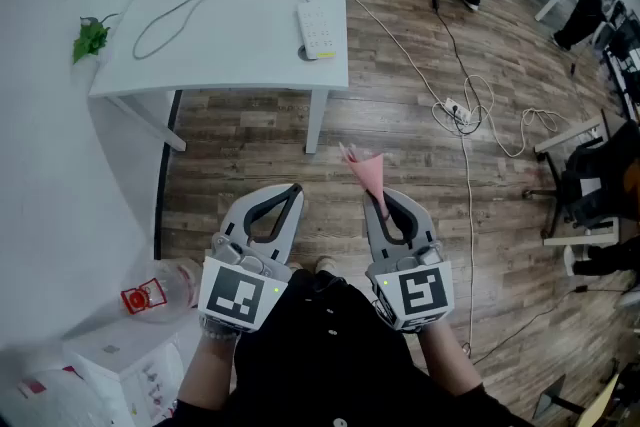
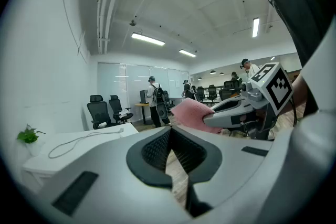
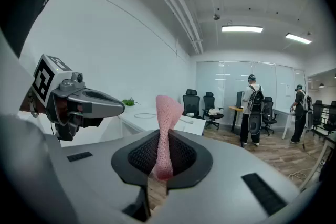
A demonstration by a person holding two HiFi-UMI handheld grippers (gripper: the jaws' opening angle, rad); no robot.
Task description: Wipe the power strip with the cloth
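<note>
We see the right tool (image 1: pixel 380 203) clamped on the pink cloth (image 1: pixel 365 171), which sticks out past its tips. Left tool (image 1: pixel 291 192) just beside it, jaws together, empty. Power strip (image 1: pixel 317 30) on table (image 1: pixel 200 55), well ahead of both tools.

The left gripper (image 1: pixel 293 189) and right gripper (image 1: pixel 381 203) are matching pale grey shells with black ribbed pads lining their jaws, each backed by a marker cube (image 1: pixel 238 295) of black-and-white squares beside a small green light, and the person wears a black top (image 1: pixel 330 360) with what may be small pale buttons.
</note>
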